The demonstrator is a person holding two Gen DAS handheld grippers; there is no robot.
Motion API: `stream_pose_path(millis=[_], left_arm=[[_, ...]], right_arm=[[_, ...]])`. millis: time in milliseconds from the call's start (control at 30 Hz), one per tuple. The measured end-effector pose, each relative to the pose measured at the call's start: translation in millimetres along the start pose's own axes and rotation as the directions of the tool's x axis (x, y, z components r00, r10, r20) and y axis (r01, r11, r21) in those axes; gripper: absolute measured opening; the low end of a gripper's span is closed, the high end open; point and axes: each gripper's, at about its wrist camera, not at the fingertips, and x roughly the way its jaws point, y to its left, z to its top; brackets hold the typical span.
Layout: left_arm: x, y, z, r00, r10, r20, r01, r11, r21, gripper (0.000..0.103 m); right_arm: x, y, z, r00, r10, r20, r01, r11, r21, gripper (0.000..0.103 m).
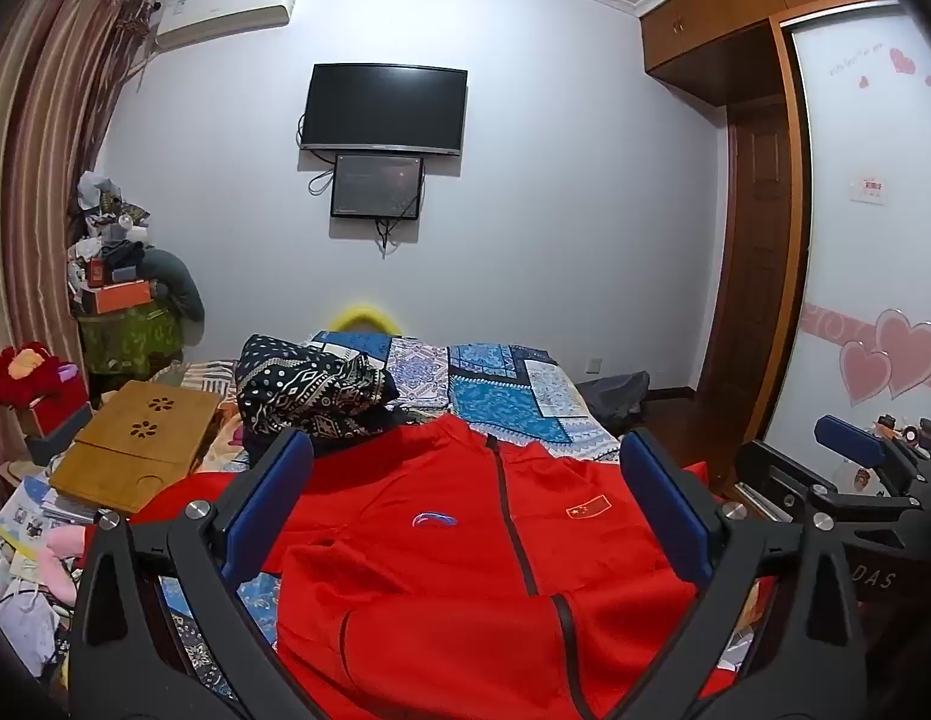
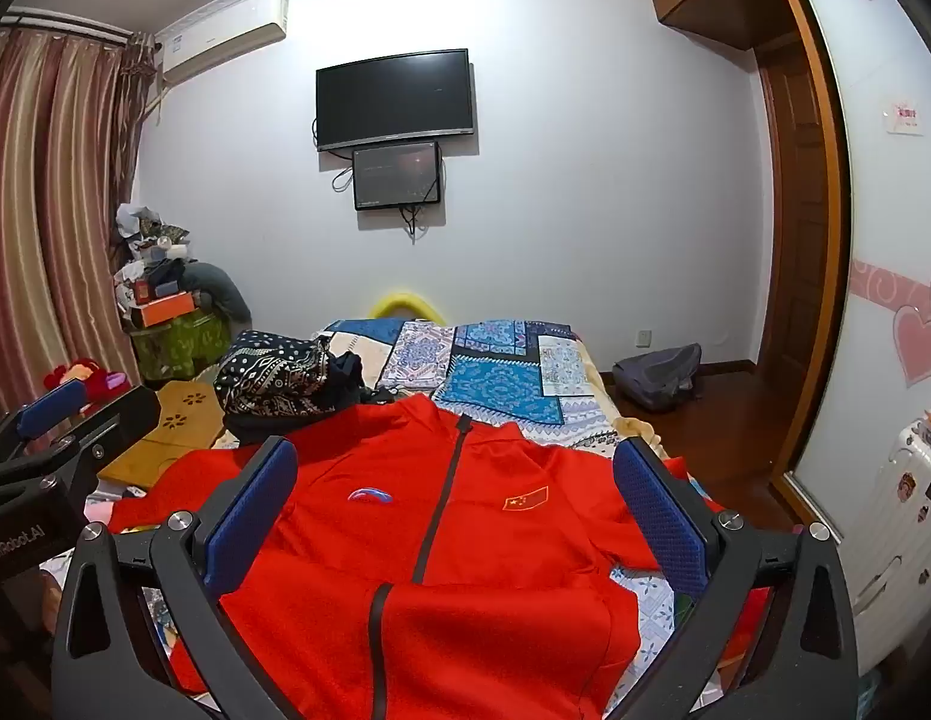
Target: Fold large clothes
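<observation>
A red zip-up jacket (image 1: 441,546) lies face up on the bed, collar away from me, with a dark zipper, a blue-red logo and a small flag patch. It also shows in the right wrist view (image 2: 465,540), with the lower part folded up over the front. My left gripper (image 1: 465,480) is open and empty above the jacket. My right gripper (image 2: 459,480) is open and empty above it too. The right gripper shows at the right edge of the left wrist view (image 1: 849,480).
A dark patterned garment (image 1: 309,390) is heaped beyond the jacket on the blue patchwork bedspread (image 1: 507,396). A wooden lap tray (image 1: 135,444) lies at the bed's left. Clutter and curtains stand left, a wardrobe (image 2: 885,240) right, a suitcase (image 2: 903,540) near right.
</observation>
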Motion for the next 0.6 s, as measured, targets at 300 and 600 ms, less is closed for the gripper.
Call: stream_pose_path(millis=[300,600], left_arm=[[-0.8,1.0,-1.0,1.0,0.001,0.008,-0.001,1.0,0.009,0.103],[5.9,4.7,-3.4,1.0,-0.003,-0.006,0.003,1.0,-0.007,0.103]], right_arm=[[0.7,0.3,-0.1,1.0,0.004,-0.005,-0.004,1.0,0.009,0.103],[2.4,0.6,-1.2,1.0,0.0,-0.007,0.0,1.0,0.008,0.103]])
